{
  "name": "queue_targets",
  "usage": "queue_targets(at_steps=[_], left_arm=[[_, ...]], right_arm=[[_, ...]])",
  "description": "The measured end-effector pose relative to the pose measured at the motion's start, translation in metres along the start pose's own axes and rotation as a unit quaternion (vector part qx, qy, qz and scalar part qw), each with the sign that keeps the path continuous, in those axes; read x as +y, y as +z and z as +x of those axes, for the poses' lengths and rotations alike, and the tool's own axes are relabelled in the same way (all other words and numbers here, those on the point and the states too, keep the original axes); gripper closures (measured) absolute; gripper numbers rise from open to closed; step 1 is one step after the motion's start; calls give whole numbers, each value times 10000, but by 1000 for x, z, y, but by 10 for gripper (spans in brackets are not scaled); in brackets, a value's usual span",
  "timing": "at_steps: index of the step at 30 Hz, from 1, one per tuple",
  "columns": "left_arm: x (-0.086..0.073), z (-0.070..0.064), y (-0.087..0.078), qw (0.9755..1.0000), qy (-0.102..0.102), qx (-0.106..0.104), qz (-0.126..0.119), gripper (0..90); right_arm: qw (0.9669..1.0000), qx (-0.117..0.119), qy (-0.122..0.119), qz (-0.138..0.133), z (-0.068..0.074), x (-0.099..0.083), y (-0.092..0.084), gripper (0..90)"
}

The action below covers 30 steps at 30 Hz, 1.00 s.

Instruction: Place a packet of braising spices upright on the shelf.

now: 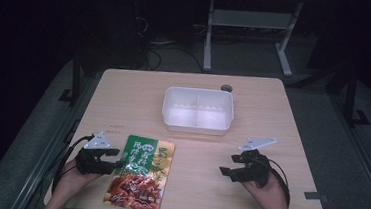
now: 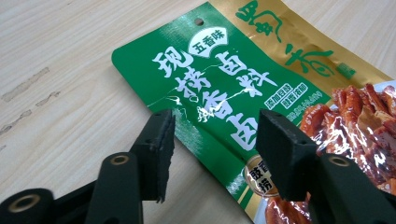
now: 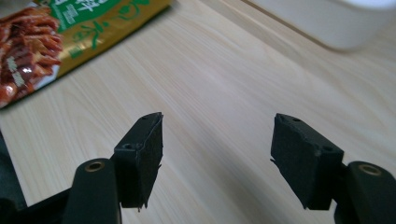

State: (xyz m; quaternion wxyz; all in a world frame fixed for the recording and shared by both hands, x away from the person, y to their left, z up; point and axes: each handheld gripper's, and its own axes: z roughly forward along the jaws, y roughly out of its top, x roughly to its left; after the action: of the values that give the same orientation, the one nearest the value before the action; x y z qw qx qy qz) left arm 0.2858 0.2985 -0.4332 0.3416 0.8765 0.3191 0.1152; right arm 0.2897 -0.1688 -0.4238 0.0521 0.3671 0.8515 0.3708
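A green and gold snack pouch [image 1: 140, 173] with a picture of reddish meat lies flat near the table's front left. My left gripper [image 1: 118, 164] is open at the pouch's left edge, its jaws straddling the green part [image 2: 212, 107] just above it. My right gripper [image 1: 224, 171] is open over bare wood at the front right, with nothing between its jaws [image 3: 217, 154]. The pouch's corner [image 3: 56, 28] appears far off in the right gripper view.
A white translucent plastic tub [image 1: 198, 110] stands in the middle of the wooden table [image 1: 272, 121], its wall also in the right gripper view [image 3: 336, 23]. A small dark round object [image 1: 226, 88] lies at the table's far edge. White desk legs [image 1: 209, 31] stand beyond.
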Motion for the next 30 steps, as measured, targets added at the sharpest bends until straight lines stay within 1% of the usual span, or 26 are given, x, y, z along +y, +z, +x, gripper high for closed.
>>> queue_targets(at_steps=[5,9,12,14,16,18,24,28,30], left_arm=[[0,-1,2,10000,29,-24,79,535],[1,-2,3,9999,61,-38,130,585],[1,-1,4,9999,50,-87,131,629],[2,-2,5,9998,28,-98,141,652],[2,-2,5,9998,57,-91,166,671],[3,-3,6,9997,95,-105,183,699],[4,-4,6,9995,154,-127,224,787],[4,-5,7,9993,178,-172,295,856],[4,-6,9,9988,225,-238,358,893]], right_arm=[[9995,159,-238,156,12,27,17,345],[9987,314,-283,294,19,44,30,350],[9980,356,-365,382,23,56,40,361],[9976,416,-360,424,25,64,46,370],[9972,453,-367,461,27,72,52,384],[9969,514,-350,479,29,79,58,388],[9954,645,-402,590,36,96,75,405],[9939,653,-499,742,42,104,85,422],[9937,670,-479,759,43,108,90,425]])
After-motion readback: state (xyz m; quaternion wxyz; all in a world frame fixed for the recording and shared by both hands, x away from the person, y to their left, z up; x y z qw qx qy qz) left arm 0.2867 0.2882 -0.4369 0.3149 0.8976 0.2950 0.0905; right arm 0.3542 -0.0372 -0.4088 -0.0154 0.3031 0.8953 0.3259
